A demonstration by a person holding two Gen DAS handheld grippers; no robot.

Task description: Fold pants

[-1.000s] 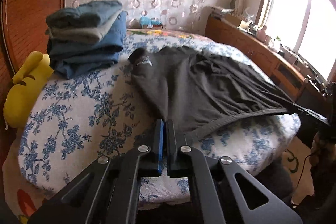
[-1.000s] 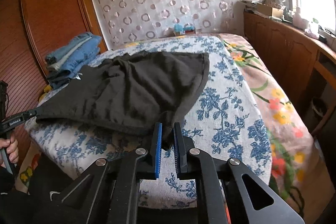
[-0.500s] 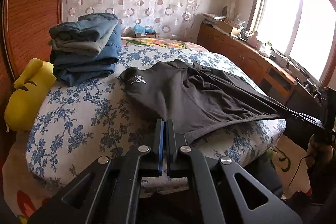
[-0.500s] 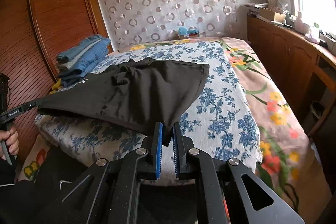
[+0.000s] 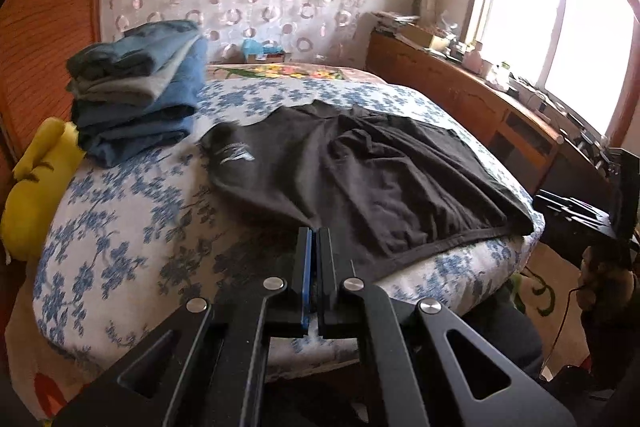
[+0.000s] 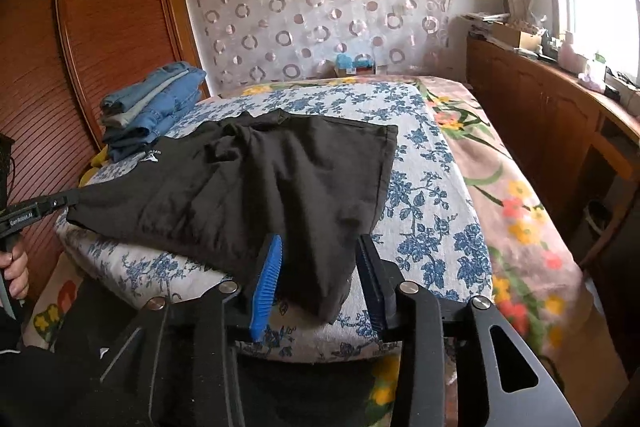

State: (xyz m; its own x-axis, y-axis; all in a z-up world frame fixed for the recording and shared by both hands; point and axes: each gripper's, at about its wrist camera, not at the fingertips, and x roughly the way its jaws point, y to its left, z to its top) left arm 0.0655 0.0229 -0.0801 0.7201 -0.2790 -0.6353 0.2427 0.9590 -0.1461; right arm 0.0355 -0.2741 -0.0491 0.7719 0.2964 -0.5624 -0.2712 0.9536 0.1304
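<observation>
Black pants (image 6: 256, 183) are now lying slack on the bed (image 6: 432, 211). We're seeing our right gripper (image 6: 316, 259) spread wide, letting go, while our left gripper (image 5: 315, 239) is staying clamped on the hem.

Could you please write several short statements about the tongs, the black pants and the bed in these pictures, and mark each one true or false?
1. The right tongs stand open, with a corner of the black pants between the fingers. True.
2. The left tongs are wide open. False: they are shut on the pants' edge.
3. A stack of folded jeans sits on the bed beyond the pants. True.
4. The pants hang in the air, clear of the bed. False: they lie spread on the blue floral cover.
5. A yellow plush toy lies on top of the pants. False: it sits at the bed's edge, apart from them.
</observation>
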